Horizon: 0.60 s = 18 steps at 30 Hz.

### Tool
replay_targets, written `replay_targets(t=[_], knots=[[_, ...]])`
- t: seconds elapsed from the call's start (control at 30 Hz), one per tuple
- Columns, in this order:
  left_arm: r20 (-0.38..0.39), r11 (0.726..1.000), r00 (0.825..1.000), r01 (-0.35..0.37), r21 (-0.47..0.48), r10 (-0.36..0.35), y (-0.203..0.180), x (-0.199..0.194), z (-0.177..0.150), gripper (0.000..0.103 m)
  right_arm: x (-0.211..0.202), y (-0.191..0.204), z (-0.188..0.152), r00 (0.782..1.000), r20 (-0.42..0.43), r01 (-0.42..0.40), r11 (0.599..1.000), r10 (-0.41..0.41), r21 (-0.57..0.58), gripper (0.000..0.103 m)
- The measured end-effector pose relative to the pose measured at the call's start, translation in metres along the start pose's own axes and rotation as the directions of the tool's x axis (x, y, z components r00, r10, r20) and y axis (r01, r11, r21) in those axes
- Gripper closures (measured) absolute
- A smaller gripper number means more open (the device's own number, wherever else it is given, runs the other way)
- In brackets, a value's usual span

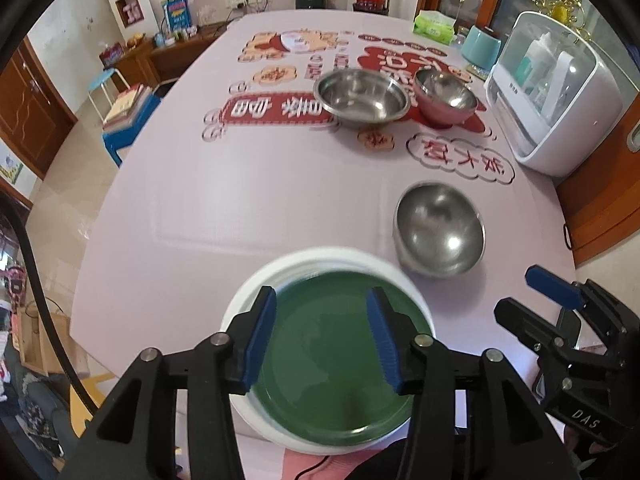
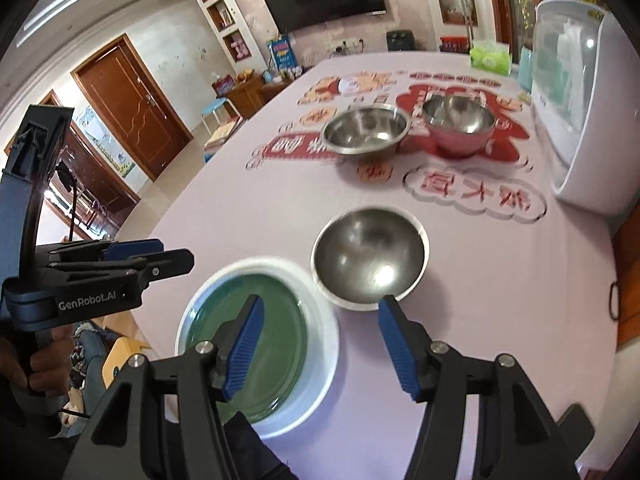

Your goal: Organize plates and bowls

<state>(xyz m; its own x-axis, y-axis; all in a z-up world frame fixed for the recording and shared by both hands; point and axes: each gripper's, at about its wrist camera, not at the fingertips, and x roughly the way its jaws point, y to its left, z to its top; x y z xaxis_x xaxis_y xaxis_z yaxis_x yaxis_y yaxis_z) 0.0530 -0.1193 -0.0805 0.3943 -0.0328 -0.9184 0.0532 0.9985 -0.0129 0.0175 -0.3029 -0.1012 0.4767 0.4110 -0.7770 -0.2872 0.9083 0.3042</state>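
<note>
A green plate (image 1: 328, 364) lies inside a white plate (image 1: 344, 258) near the table's front edge; both also show in the right wrist view, the green plate (image 2: 276, 320) within the white plate (image 2: 320, 372). A steel bowl (image 1: 440, 230) (image 2: 370, 254) stands just right of them. Two more steel bowls stand farther back: a wide one (image 1: 362, 96) (image 2: 366, 128) and a pink-sided one (image 1: 446, 96) (image 2: 460, 124). My left gripper (image 1: 322, 336) is open above the green plate. My right gripper (image 2: 320, 344) is open above the table between plate and near bowl, and shows in the left wrist view (image 1: 560, 304).
A white appliance (image 1: 560, 92) (image 2: 592, 100) stands at the table's right edge. A green tissue pack (image 1: 434, 24) and a teal container (image 1: 480, 48) sit at the far right. The pink printed tablecloth (image 1: 240, 200) covers the table. Stools and a cabinet are left of it.
</note>
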Motion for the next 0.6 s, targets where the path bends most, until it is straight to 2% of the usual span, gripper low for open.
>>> replay_targets(t=[0.27, 0.6], knots=[[0.033, 0.999, 0.999, -0.033, 0.016, 0.032, -0.009, -0.012, 0.040, 0.054, -0.011, -0.012, 0.043, 0.997, 0.080, 0.026, 0.999, -0.024, -0.023, 0.036], [0.032, 0.999, 0.998, -0.051, 0.021, 0.050, -0.005, -0.005, 0.099, 0.053, -0.001, -0.018, 0.091, 0.991, 0.124, 0.051, 0.998, -0.047, -0.028, 0.035]])
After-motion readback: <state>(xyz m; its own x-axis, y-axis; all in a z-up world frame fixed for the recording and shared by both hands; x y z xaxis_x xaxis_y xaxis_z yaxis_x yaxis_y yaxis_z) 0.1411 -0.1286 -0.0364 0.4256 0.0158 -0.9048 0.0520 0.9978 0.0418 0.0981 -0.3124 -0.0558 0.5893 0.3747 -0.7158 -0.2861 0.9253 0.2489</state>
